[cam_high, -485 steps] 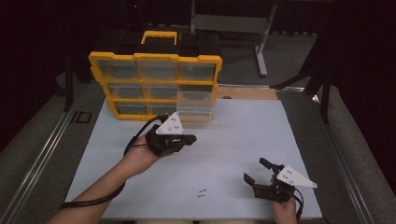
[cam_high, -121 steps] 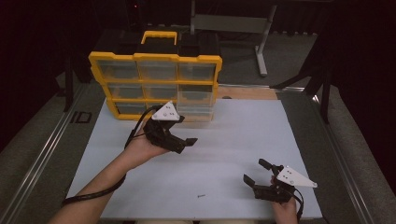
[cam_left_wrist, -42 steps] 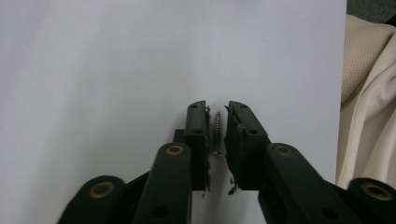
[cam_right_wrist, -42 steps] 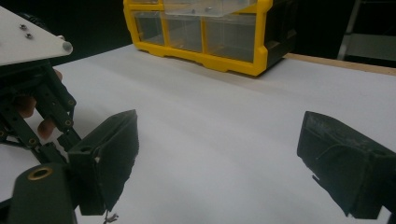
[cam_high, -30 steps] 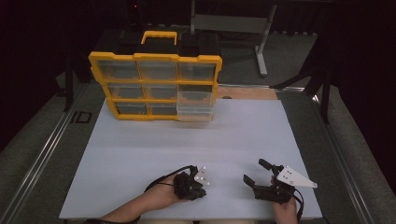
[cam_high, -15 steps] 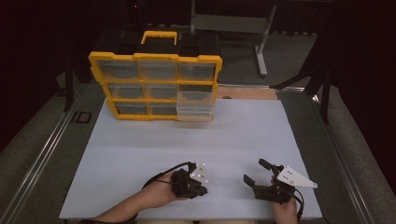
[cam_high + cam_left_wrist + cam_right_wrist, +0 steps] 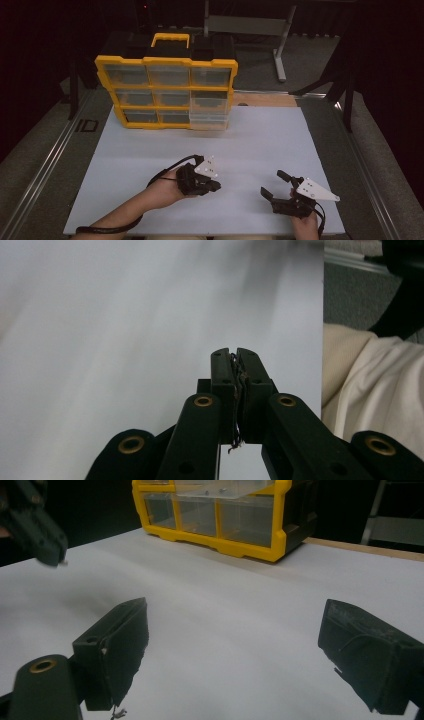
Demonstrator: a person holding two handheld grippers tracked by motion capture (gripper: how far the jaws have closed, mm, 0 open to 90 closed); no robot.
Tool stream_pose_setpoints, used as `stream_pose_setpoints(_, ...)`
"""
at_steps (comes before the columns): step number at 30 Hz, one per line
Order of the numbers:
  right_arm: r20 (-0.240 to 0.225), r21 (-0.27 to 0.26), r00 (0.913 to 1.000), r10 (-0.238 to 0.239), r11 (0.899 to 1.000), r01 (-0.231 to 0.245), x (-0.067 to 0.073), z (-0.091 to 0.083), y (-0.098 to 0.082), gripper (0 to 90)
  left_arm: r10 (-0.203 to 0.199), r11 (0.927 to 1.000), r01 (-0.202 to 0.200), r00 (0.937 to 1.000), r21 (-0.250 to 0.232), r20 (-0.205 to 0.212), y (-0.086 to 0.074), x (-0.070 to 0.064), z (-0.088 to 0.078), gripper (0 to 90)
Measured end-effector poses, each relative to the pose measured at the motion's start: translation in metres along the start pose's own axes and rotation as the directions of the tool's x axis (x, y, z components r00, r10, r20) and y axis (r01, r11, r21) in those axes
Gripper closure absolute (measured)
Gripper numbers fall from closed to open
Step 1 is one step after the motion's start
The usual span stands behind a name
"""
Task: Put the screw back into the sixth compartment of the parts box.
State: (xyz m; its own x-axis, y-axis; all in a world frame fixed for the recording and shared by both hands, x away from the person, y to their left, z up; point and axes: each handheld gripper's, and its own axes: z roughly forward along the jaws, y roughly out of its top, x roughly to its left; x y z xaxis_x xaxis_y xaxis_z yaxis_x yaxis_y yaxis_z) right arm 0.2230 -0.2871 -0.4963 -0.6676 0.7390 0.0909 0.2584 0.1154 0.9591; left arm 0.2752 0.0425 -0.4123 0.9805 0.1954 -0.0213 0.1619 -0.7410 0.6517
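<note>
My left gripper (image 7: 215, 186) hovers over the front middle of the white table sheet (image 7: 280, 145), held in a hand. In the left gripper view its jaws are pressed together (image 7: 235, 352) with a small thin dark piece (image 7: 237, 390) pinched between them. The right gripper view shows that same gripper (image 7: 47, 542) at the upper left, a tiny bit poking out at its tip. My right gripper (image 7: 274, 184) rests near the front right edge, jaws wide apart (image 7: 235, 625) with nothing between them.
A yellow drawer organizer (image 7: 165, 92) with clear drawers stands at the back left of the sheet; its bottom right drawer (image 7: 210, 120) sticks out a little. A cream cloth (image 7: 370, 390) lies past the sheet's edge in the left gripper view.
The left gripper has risen and drifted slightly away from the front edge. The small piece that lay on the sheet seconds ago is gone from there. The right gripper stayed put.
</note>
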Motion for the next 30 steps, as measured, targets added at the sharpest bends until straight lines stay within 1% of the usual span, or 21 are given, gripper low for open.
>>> stream_pose_setpoints(2, 0.0, -0.001, 1.0, 0.0, 1.0, 0.0, 0.0, 0.0, 0.0, 12.6, -0.001, 0.9999, 0.001, 1.0, -0.016, -0.004, 0.003, 0.004, -0.005, 88.3)
stream_pose_setpoints(3, 0.001, -0.002, 1.0, -0.001, 1.0, 0.001, -0.001, 0.0, 0.0, 12.6, -0.003, 0.9998, 0.002, 0.9999, -0.019, -0.013, 0.006, 0.006, -0.008, 88.4)
stream_pose_setpoints(4, 0.001, -0.002, 1.0, -0.001, 1.0, 0.001, -0.001, 0.0, 0.0, 12.6, -0.003, 0.9998, 0.002, 0.9999, -0.019, -0.013, 0.006, 0.006, -0.008, 88.3)
stream_pose_setpoints(5, 0.0, -0.003, 1.0, -0.002, 1.0, 0.002, -0.001, 0.0, 0.0, 12.6, 0.002, 0.9996, -0.003, 0.9997, -0.029, -0.026, 0.01, 0.009, -0.014, 88.3)
stream_pose_setpoints(6, 0.0, -0.003, 1.0, -0.002, 1.0, 0.002, -0.001, 0.0, 0.0, 12.6, 0.002, 0.9996, -0.003, 0.9997, -0.029, -0.026, 0.01, 0.009, -0.014, 88.4)
stream_pose_setpoints(7, 0.0, -0.002, 1.0, -0.001, 1.0, 0.001, 0.0, 0.0, 0.0, 12.6, 0.007, 0.9994, -0.008, 0.9992, -0.033, -0.04, 0.014, 0.012, -0.02, 88.4)
stream_pose_setpoints(10, 0.0, -0.003, 1.0, 0.0, 1.0, 0.0, -0.001, 0.0, 0.0, 12.6, 0.006, 0.9987, -0.009, 0.9982, -0.051, -0.059, 0.021, 0.017, -0.03, 88.3)
stream_pose_setpoints(12, 0.0, -0.003, 1.0, 0.0, 1.0, 0.0, -0.001, 0.0, 0.0, 12.6, 0.014, 0.9983, -0.019, 0.9965, -0.056, -0.083, 0.026, 0.021, -0.038, 88.3)
stream_pose_setpoints(13, 0.0, -0.002, 1.0, 0.0, 1.0, 0.0, -0.001, 0.0, 0.0, 12.6, 0.012, 0.998, -0.017, 0.9963, -0.061, -0.085, 0.028, 0.024, -0.041, 88.3)
stream_pose_setpoints(16, -0.001, -0.003, 1.0, 0.0, 1.0, 0.0, -0.001, 0.0, 0.0, 12.6, 0.001, 0.997, -0.009, 0.9939, -0.076, -0.11, 0.032, 0.031, -0.051, 88.3)
stream_pose_setpoints(17, 0.0, -0.003, 1.0, -0.001, 1.0, 0.001, -0.001, 0.0, 0.0, 12.6, -0.008, 0.9961, -0.003, 0.9922, -0.088, -0.124, 0.034, 0.035, -0.054, 88.3)
stream_pose_setpoints(18, 0.0, -0.004, 1.0, -0.001, 1.0, 0.001, -0.001, 0.0, 0.0, 12.6, -0.009, 0.9962, -0.002, 0.9916, -0.087, -0.129, 0.035, 0.037, -0.056, 88.3)
stream_pose_setpoints(19, -0.001, -0.004, 1.0, 0.001, 1.0, -0.001, -0.001, 0.0, 0.0, 12.6, -0.018, 0.9951, 0.004, 0.9899, -0.098, -0.141, 0.037, 0.039, -0.059, 88.4)
stream_pose_setpoints(21, 0.001, -0.003, 1.0, 0.001, 1.0, -0.001, -0.001, 0.0, 0.0, 12.6, -0.022, 0.9945, 0.006, 0.9872, -0.105, -0.158, 0.04, 0.045, -0.065, 88.3)
stream_pose_setpoints(22, 0.0, -0.003, 1.0, 0.002, 1.0, -0.002, -0.001, 0.0, 0.0, 12.6, -0.022, 0.9941, 0.004, 0.9848, -0.108, -0.172, 0.041, 0.048, -0.069, 88.3)
stream_pose_setpoints(23, -0.001, -0.004, 1.0, 0.002, 1.0, -0.002, -0.001, 0.0, 0.0, 12.6, -0.031, 0.9932, 0.01, 0.9834, -0.116, -0.179, 0.043, 0.051, -0.072, 88.3)
stream_pose_setpoints(24, 0.0, -0.002, 1.0, 0.0, 1.0, 0.0, -0.001, 0.0, 0.0, 12.7, -0.04, 0.9922, 0.015, 0.9796, -0.124, -0.197, 0.046, 0.056, -0.076, 88.3)
stream_pose_setpoints(27, 0.0, -0.002, 1.0, 0.001, 1.0, -0.001, -0.001, 0.0, 0.0, 12.6, -0.056, 0.9896, 0.026, 0.9755, -0.142, -0.213, 0.05, 0.064, -0.083, 88.3)
stream_pose_setpoints(28, 0.0, -0.001, 1.0, 0.003, 1.0, -0.003, -0.001, 0.0, 0.0, 12.6, -0.06, 0.9891, 0.028, 0.9724, -0.144, -0.225, 0.051, 0.067, -0.085, 88.3)
stream_pose_setpoints(29, 0.0, -0.003, 1.0, 0.003, 1.0, -0.003, -0.001, 0.0, 0.0, 12.6, -0.063, 0.9894, 0.031, 0.971, -0.142, -0.231, 0.053, 0.069, -0.086, 88.3)
stream_pose_setpoints(30, 0.0, -0.003, 1.0, 0.003, 1.0, -0.003, -0.001, 0.0, 0.0, 12.6, -0.067, 0.9887, 0.031, 0.9676, -0.147, -0.243, 0.055, 0.072, -0.087, 88.3)
